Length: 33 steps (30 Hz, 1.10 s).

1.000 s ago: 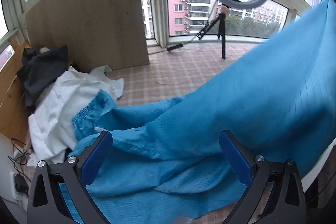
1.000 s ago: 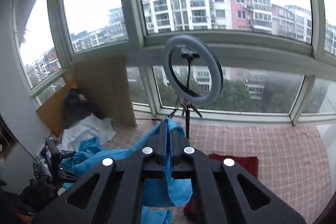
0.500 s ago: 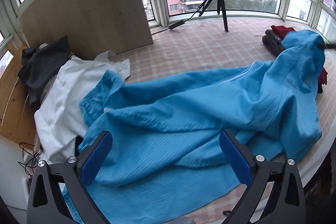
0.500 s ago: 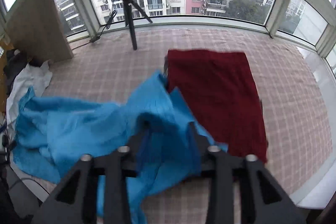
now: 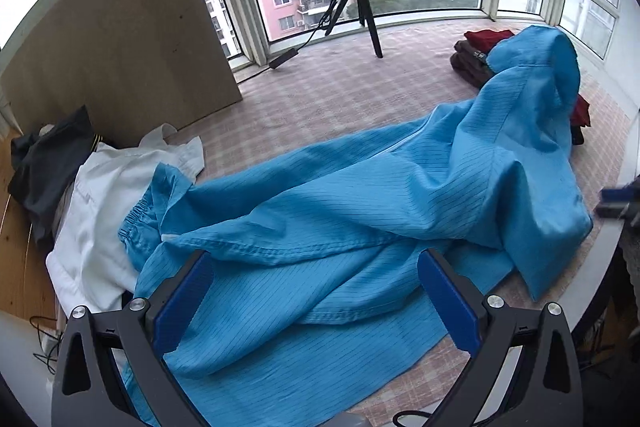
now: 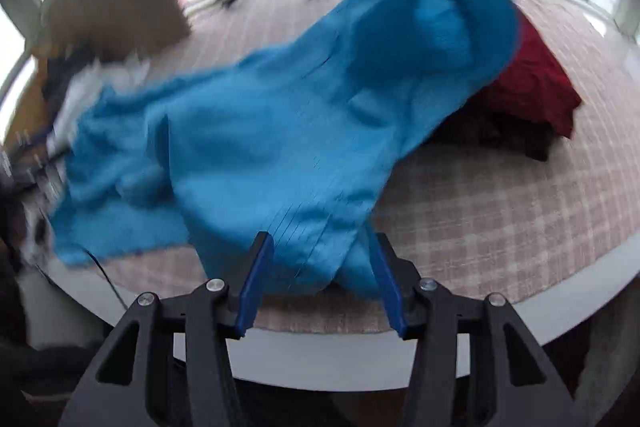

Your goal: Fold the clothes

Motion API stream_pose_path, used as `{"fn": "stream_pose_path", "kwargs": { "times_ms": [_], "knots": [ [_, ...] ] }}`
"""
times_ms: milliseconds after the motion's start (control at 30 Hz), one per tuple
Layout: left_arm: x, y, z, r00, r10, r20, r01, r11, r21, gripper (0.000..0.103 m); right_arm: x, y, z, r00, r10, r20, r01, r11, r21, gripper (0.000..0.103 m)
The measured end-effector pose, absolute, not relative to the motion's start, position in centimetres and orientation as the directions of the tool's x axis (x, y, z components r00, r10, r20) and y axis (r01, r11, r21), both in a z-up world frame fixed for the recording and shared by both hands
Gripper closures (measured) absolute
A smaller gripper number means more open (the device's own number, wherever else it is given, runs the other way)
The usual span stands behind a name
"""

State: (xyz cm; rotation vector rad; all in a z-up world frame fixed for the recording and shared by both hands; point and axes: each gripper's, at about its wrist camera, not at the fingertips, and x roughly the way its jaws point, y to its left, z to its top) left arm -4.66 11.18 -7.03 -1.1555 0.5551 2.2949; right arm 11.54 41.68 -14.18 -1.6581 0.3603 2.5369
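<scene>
Lying crumpled across the checked worktop [image 5: 320, 99], the blue garment [image 5: 360, 195] is stretching from the white clothes [image 5: 100, 195] at the left to the dark red folded pile [image 6: 536, 83] at the right. The left gripper [image 5: 316, 295] is hovering over its near edge, jaws wide apart and empty. The right gripper [image 6: 320, 283] has just been opening, with a blue corner hanging loose between its parted jaws.

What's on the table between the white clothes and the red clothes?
The big blue garment sprawls across that stretch. In the left wrist view it runs from the white clothes all the way to the red clothes, its far end draped over that stack.
</scene>
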Motion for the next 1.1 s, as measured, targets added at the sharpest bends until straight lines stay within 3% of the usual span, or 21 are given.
{"fn": "stream_pose_path", "kwargs": {
  "times_ms": [133,233,267,300,333,533,733,900,967,1033,1100],
  "knots": [
    [-4.4,10.4,-6.7,-0.515,0.260,-0.816,-0.603,-0.787,0.130,0.001,9.4,39.3,-18.1,-0.331,-0.057,-0.942,-0.129,-0.986,0.105,0.053],
    [-4.4,9.4,-6.5,-0.522,0.261,-0.812,-0.592,-0.797,0.124,0.001,8.4,39.1,-18.4,-0.362,-0.124,-0.924,-0.127,-0.975,0.181,0.058],
    [-4.4,9.0,-6.4,-0.524,0.261,-0.811,-0.586,-0.801,0.121,0.001,8.0,39.2,-18.2,-0.379,-0.151,-0.913,-0.129,-0.968,0.213,0.080],
    [-4.4,8.6,-6.4,-0.527,0.258,-0.810,-0.579,-0.806,0.119,0.001,7.7,39.2,-18.1,-0.396,-0.177,-0.901,-0.130,-0.961,0.245,0.096],
    [-4.4,8.1,-6.4,-0.529,0.256,-0.809,-0.573,-0.811,0.118,0.001,7.3,39.2,-17.7,-0.414,-0.197,-0.889,-0.122,-0.955,0.269,0.101],
    [-4.4,5.3,-6.3,-0.557,0.227,-0.799,-0.524,-0.843,0.125,0.001,2.6,36.4,-11.6,-0.524,-0.255,-0.813,0.037,-0.960,0.278,0.101],
    [-4.6,2.6,-6.0,-0.581,0.197,-0.790,-0.445,-0.889,0.106,0.001,-7.8,31.3,-7.4,-0.603,-0.288,-0.744,0.168,-0.958,0.234,0.100],
    [-5.0,2.7,-6.7,-0.545,0.203,-0.813,-0.393,-0.919,0.033,0.001,-14.3,28.7,-9.4,-0.473,-0.251,-0.844,0.139,-0.968,0.210,0.097],
    [-4.9,3.5,-7.0,-0.536,0.202,-0.820,-0.383,-0.924,0.022,0.001,-13.2,29.8,-9.2,-0.436,-0.326,-0.839,0.150,-0.945,0.290,0.096],
    [-4.8,4.9,-7.2,-0.522,0.218,-0.824,-0.394,-0.919,0.006,0.001,-10.5,32.1,-7.9,-0.434,-0.397,-0.809,0.187,-0.918,0.350,0.090],
    [-4.6,6.5,-7.4,-0.506,0.245,-0.827,-0.418,-0.908,-0.013,0.001,-7.1,35.1,-6.3,-0.466,-0.405,-0.787,0.195,-0.914,0.356,0.073]
  ]
}}
